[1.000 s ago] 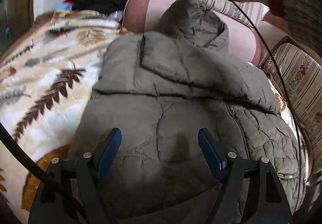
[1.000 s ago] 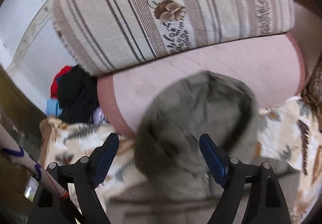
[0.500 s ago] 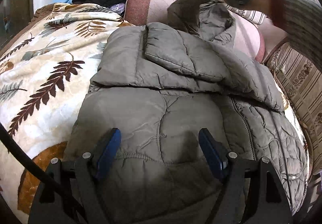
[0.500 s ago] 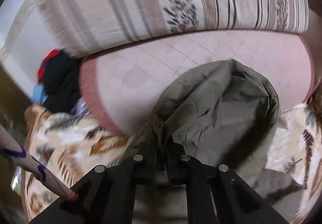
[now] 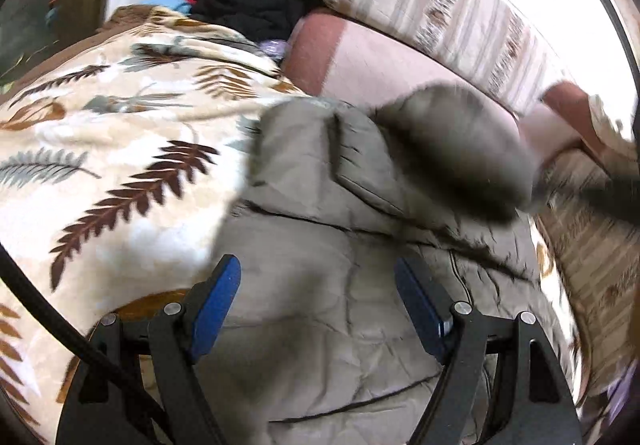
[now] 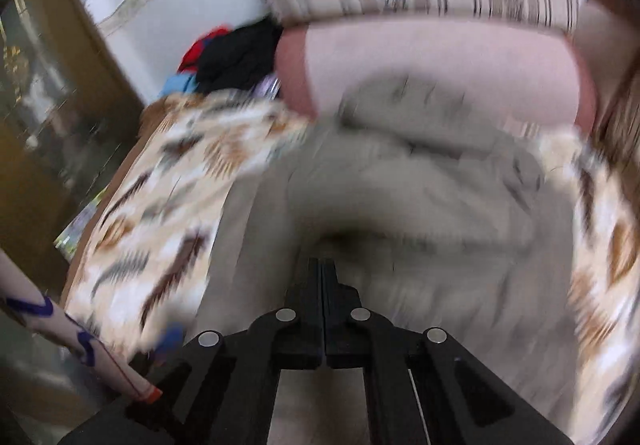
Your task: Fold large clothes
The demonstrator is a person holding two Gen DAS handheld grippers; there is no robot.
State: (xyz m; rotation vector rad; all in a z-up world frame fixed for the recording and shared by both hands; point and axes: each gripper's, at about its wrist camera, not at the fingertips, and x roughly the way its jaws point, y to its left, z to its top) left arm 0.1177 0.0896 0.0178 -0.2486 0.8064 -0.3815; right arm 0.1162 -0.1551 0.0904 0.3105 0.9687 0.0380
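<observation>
My right gripper (image 6: 323,265) has its fingers pressed together at lower centre of the right view, apparently pinching the hood (image 5: 452,153) of the padded jacket (image 5: 320,309); the pinch point itself is blurred, so the depth of the bite cannot be confirmed. My left gripper (image 5: 318,297) hovers over the jacket's lower body with fingers (image 5: 218,293) spread wide, holding nothing. The jacket lies across the centre of the leaf-print blanket (image 5: 100,149), collar toward the pink bolster (image 5: 384,61) at upper centre.

Likely faults: a shallow bite on slick shell fabric may slip free mid-fold; with the body unpinned, the whole garment may drag instead of creasing; springy fill may reopen the fold.

Materials: olive quilted shell, puffy, stitched in panels; plush blanket; striped woven cushion (image 5: 448,1) at upper right.
</observation>
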